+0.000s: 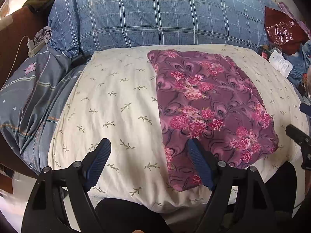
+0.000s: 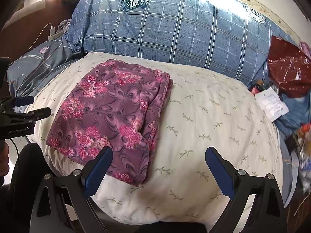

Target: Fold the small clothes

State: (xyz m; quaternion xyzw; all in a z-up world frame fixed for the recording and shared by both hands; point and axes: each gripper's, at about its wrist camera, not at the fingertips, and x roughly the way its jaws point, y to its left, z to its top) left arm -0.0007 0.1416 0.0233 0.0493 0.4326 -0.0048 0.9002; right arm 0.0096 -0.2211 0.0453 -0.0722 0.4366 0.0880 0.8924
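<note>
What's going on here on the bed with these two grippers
A person holding a gripper in each hand is folding small clothes on a cream leaf-print pillow. The purple floral garment lies folded into a rough rectangle on it. The left gripper and right gripper are both open, hovering at the pillow's near edge, and neither is gripping the cloth. A blue plaid duvet is bunched behind.

Bed surface: cream sprig-print pillow (image 2: 204, 116) in front of a blue plaid quilt (image 2: 175, 31). Grey star-print bedding (image 1: 29, 89) lies left. Strong light washes the top edge.
</note>
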